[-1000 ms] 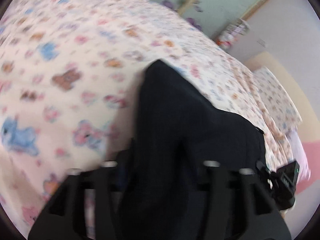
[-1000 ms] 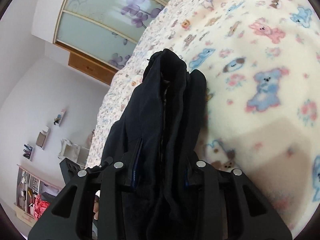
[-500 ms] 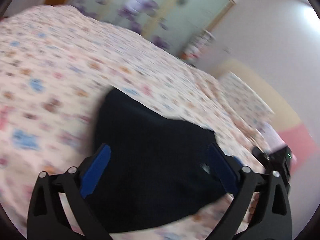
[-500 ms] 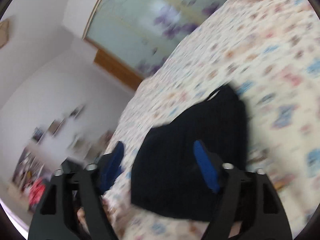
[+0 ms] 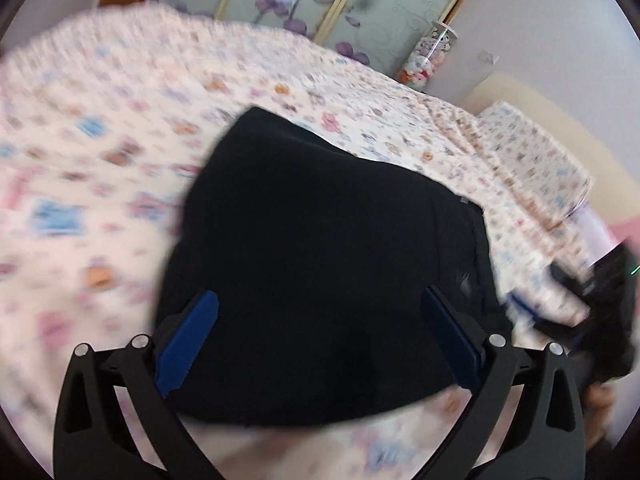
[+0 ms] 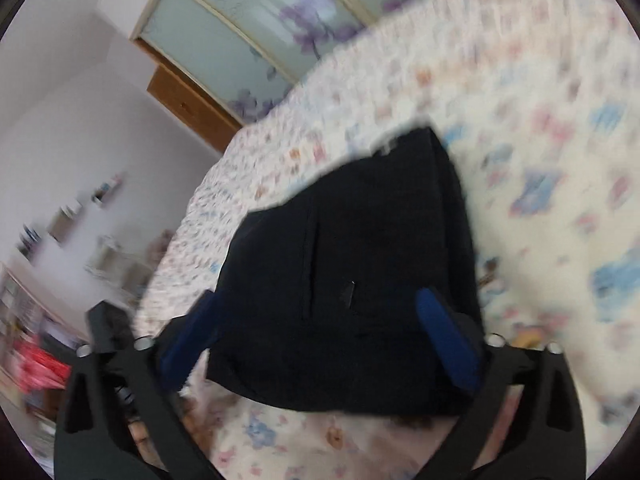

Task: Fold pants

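Lying folded on the blanket point(image 5: 100, 152), the pants point(image 5: 320, 264) form a dark bundle at frame centre. Left gripper point(image 5: 320, 328) fingers spread wide, holding nothing; right gripper point(image 6: 320, 320) likewise apart above the pants. Blanket has a cartoon animal print. Frosted floral wardrobe doors point(image 5: 312, 4) at 12 o'clock, pillow point(image 5: 532, 148) at 2 o'clock.

bright daylight — motion blur, fisheye-warped edges

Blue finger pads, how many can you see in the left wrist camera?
3. Two on the left gripper: one pad at lower left, one at lower right, both over the black pants. A blurred third, apparently the right gripper's, shows at the right edge.
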`<state>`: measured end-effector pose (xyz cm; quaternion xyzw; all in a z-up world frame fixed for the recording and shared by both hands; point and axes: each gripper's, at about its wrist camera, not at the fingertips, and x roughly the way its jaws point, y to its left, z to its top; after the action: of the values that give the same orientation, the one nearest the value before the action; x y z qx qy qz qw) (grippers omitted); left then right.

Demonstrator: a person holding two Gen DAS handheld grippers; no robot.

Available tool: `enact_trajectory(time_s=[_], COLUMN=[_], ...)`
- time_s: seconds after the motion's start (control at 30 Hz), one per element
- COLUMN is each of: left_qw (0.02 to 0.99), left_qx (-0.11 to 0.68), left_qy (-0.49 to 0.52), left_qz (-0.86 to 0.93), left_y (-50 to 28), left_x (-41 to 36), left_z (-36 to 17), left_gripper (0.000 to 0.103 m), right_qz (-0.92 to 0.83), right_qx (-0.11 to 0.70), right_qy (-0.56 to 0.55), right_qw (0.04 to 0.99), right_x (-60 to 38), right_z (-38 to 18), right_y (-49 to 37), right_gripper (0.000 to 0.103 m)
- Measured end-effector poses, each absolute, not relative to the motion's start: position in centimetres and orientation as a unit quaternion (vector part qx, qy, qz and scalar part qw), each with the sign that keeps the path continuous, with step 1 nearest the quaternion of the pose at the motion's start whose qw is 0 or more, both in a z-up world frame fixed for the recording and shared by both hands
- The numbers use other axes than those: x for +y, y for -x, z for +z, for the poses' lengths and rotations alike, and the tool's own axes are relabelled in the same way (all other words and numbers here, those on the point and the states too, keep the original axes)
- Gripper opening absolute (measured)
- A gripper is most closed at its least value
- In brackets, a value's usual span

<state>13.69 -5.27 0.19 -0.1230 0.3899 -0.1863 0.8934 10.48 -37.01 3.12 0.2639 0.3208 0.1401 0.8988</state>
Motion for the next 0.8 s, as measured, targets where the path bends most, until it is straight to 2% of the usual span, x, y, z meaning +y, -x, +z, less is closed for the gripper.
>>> enact_trajectory(time_s=[0.1, 0.23, 0.47, 0.8], left_qw=[0.924, 0.933, 0.943, 0.946], left_qx=[0.357, 0.35, 0.323, 0.308], left_qy=[0.038, -0.023, -0.002, 0.017], left_qz=[-0.131, -0.083, -0.08, -0.1], left_y=[-9.6, -5.7, -2.4, -2.2], left_x=[-4.9, -4.1, -2.9, -2.8], left_z=[0.9, -0.2, -1.1, -1.0], left_gripper=[0.101, 0.101, 0.101, 0.101], right_qz=[0.092, 0.045, -0.036, -0.078], right_qx=[0.293, 0.299, 0.266, 0.228], right_qy=[-0.192, -0.167, -0.104, -0.02], right_qw=[0.932, 0.939, 0.958, 0.97], right_x=[-35.0, -33.1, -31.1, -28.7], right_z=[4.7, 3.8, 1.7, 1.8], right_y=[-6.9, -3.6, 2.4, 2.7], right_gripper=[0.102, 0.102, 0.102, 0.102])
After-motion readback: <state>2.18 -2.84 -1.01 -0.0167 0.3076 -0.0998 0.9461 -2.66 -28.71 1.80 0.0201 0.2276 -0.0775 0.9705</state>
